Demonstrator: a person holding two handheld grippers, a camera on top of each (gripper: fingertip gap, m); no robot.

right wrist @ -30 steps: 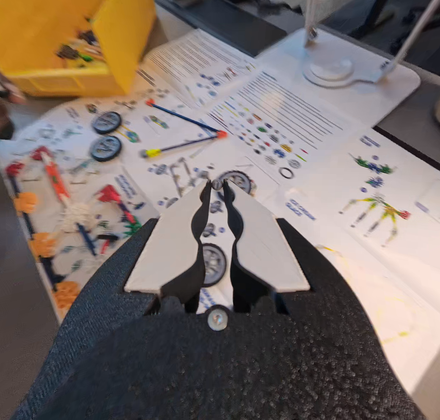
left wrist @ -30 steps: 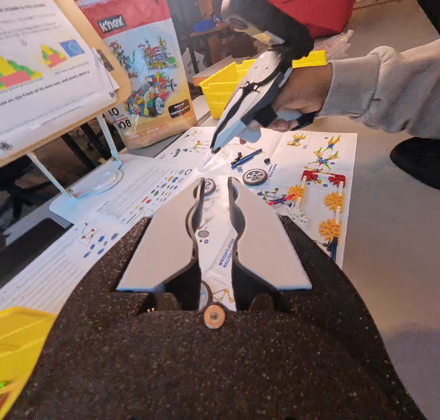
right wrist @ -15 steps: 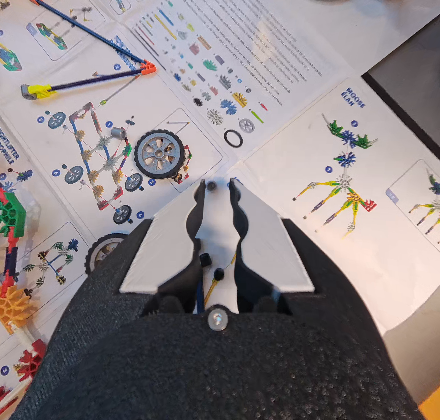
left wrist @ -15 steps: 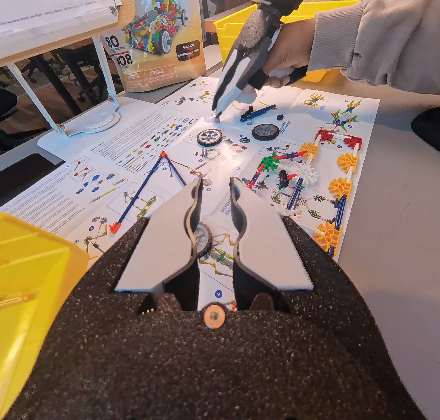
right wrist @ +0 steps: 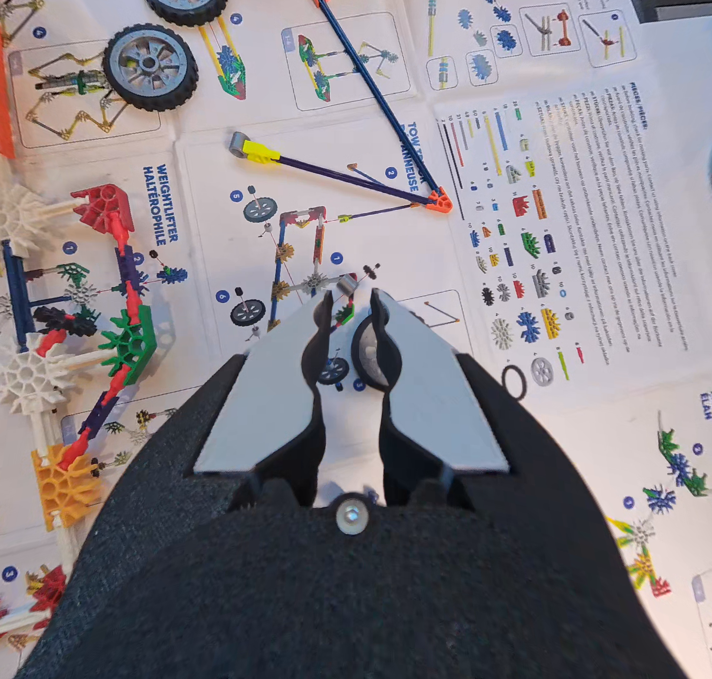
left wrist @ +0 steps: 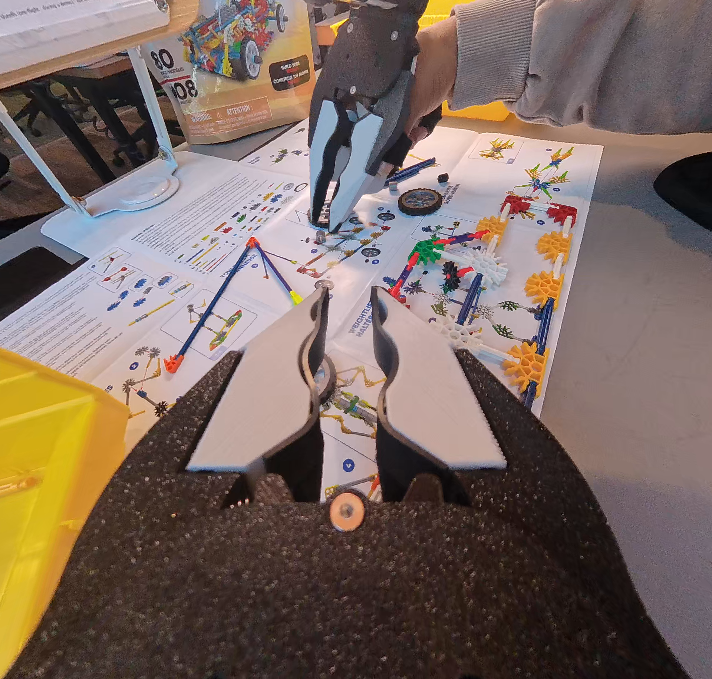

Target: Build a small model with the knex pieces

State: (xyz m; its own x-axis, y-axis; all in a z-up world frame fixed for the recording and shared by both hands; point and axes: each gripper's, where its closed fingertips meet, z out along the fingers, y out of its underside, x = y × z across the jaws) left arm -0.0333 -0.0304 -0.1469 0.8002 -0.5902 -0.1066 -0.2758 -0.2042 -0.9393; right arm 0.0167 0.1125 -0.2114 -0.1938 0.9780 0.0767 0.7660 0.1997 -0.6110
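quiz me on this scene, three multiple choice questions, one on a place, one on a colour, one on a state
1. Where is the small grey spacer?
A. in a yellow bin
B. on the instruction sheet, at the right gripper tips
C. on a wheel

2. What colour is the connector joining the two blue rods at their corner?
A. green
B. white
C. orange

3. How is the left gripper?
A. open
B. shut on a wheel
C. shut on a rod

Answers: 1 B, the spacer lies on the paper just at the fingertips. 2 C, the corner piece is orange. 3 A, a wide gap shows paper between its fingers.
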